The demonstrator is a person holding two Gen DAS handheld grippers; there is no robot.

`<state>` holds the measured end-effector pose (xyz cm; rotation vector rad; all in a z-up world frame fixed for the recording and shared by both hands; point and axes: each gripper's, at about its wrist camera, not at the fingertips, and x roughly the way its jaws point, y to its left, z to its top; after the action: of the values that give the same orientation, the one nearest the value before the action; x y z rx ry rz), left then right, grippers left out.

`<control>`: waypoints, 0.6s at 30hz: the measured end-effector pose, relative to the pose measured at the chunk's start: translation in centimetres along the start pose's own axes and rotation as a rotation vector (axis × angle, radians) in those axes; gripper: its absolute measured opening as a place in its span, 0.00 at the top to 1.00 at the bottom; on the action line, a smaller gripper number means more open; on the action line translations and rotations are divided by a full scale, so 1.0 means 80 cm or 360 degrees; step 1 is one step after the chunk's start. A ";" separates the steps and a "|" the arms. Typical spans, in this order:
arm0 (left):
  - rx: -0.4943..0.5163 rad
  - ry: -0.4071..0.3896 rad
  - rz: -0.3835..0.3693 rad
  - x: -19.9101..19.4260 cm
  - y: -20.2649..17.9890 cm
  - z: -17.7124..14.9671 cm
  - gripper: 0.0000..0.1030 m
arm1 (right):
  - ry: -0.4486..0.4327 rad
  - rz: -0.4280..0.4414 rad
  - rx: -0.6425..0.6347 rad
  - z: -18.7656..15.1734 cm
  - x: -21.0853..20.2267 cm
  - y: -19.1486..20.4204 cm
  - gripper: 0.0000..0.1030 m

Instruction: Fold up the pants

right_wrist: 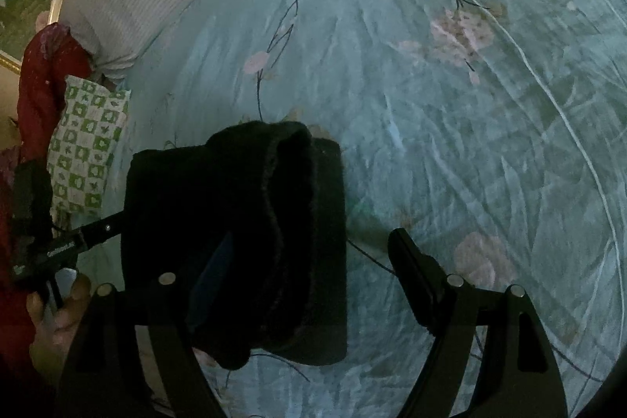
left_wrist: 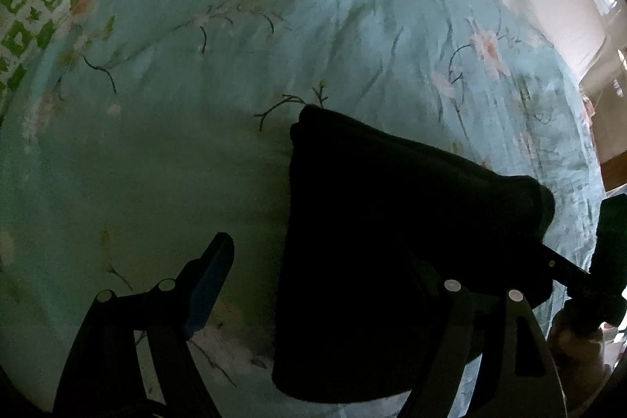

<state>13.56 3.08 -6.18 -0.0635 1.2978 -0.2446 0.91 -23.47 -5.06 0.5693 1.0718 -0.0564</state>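
Folded pants on the bed, both tongs wide open around its ends

The dark pants (left_wrist: 392, 253) lie in a thick bundle on the floral bed sheet (left_wrist: 196, 163); the left tongs (left_wrist: 325, 281) and right tongs (right_wrist: 309, 273) gape, gripping nothing, each with one finger hidden under or behind a fold edge. Judged: bite through all layers at both ends, close evenly, then lift together so the stack keeps square
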 end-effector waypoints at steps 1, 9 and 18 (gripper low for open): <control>-0.0007 0.0004 -0.0004 0.003 0.002 0.000 0.21 | 0.0001 0.0006 -0.0001 0.000 0.001 0.000 0.22; -0.0084 0.0031 -0.0087 0.016 0.017 0.000 0.32 | 0.0027 0.0140 0.0026 0.000 0.004 0.001 0.32; 0.0036 -0.0027 -0.0062 0.001 -0.016 -0.006 0.65 | 0.0058 0.0296 0.0075 -0.003 0.006 -0.001 0.46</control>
<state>12.96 1.87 -6.12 -0.0716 1.2777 -0.2916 0.92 -23.37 -5.55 0.7130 1.0504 0.0918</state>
